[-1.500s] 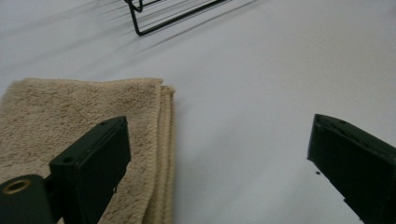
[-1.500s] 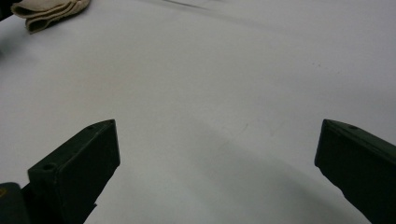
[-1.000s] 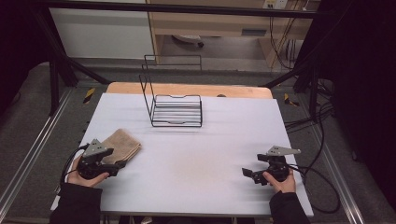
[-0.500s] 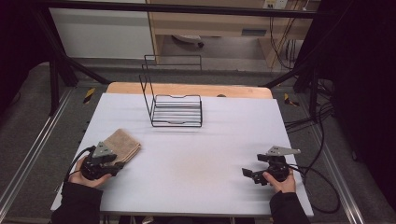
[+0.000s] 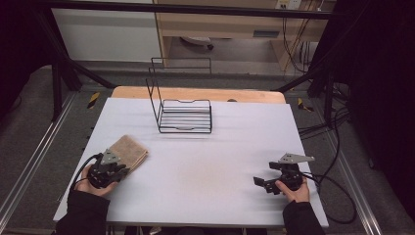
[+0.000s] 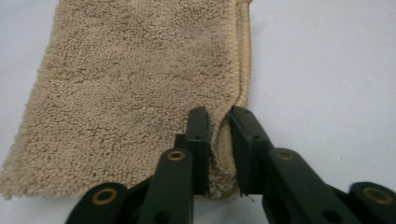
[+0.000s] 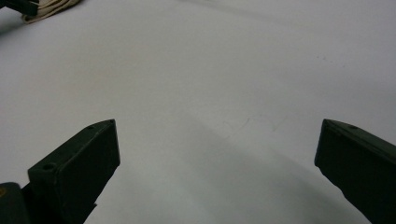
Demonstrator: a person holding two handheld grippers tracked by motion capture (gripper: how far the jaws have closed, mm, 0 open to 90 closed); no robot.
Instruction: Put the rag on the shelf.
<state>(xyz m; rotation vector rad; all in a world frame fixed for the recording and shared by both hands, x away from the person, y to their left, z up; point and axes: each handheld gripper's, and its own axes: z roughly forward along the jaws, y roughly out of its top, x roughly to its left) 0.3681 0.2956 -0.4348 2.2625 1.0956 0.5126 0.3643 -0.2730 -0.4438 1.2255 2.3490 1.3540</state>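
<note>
A folded beige towel lies flat on the white table at the near left. My left gripper sits at the towel's near corner. In the left gripper view the jaws have just been closing, and the left gripper now pinches the stitched hem of the towel between its pads. At the near right, my right gripper rests low over bare table. Seen in its own view, the right gripper is open wide with nothing between the jaws. A corner of the towel shows far off.
A black wire rack with a tall back frame stands at the far middle of the table. A wooden strip runs along the far edge. Cables trail off the right side near the right hand.
The left hand has shifted slightly toward the near edge at the towel's corner, and its jaws look narrower. The right gripper has kept still.
</note>
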